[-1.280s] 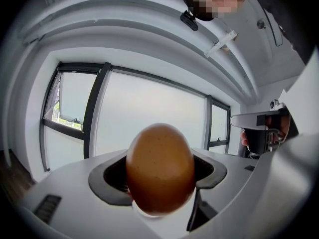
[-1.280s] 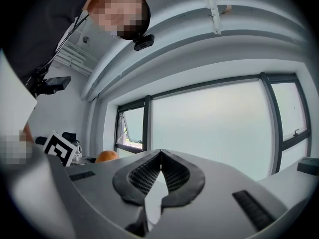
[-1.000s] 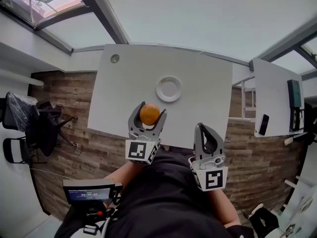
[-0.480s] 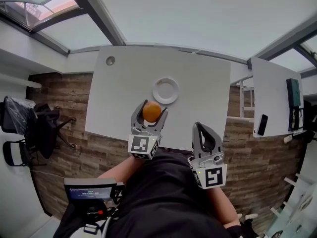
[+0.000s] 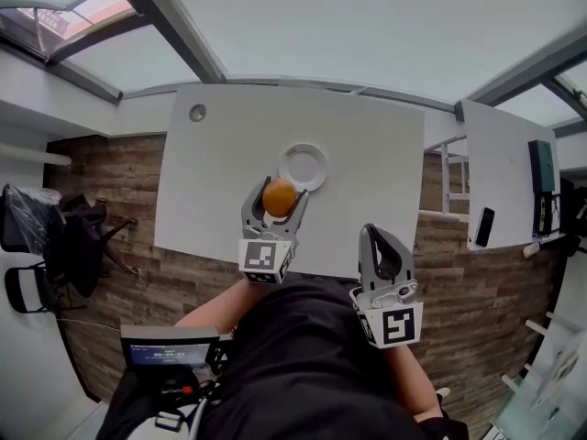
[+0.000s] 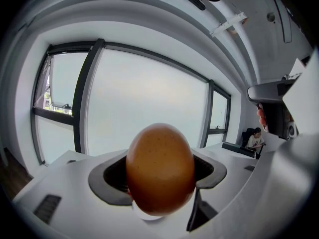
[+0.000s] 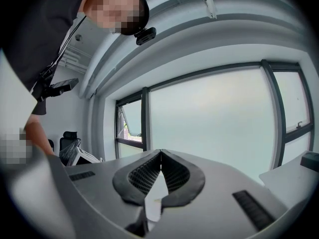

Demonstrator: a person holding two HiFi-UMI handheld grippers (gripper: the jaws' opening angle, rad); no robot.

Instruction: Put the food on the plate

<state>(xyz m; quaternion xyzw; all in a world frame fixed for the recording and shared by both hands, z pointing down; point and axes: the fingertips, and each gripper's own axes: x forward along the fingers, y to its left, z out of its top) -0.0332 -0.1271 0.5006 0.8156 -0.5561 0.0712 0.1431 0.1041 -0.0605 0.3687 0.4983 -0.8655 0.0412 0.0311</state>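
Note:
A brown egg (image 5: 279, 197) sits between the jaws of my left gripper (image 5: 275, 195), which is shut on it just short of the white plate (image 5: 304, 167) on the white table (image 5: 220, 181). In the left gripper view the egg (image 6: 160, 169) fills the middle and hides the jaw tips; the plate does not show there. My right gripper (image 5: 384, 241) is held over the table's near edge, to the right of the plate, its jaws shut with nothing in them. In the right gripper view its jaws (image 7: 160, 156) meet at the tips.
A second white table (image 5: 500, 177) at the right carries a dark phone (image 5: 485, 226) and a green-dark device (image 5: 543, 192). A round grommet (image 5: 197, 113) marks the main table's far left corner. Black chairs (image 5: 64, 232) stand at the left on the wood floor. A small screen (image 5: 168, 353) sits near my body.
My left gripper has carried the egg forward toward the plate, and now it is almost at the plate's near rim. The right gripper has stayed near the table's edge.

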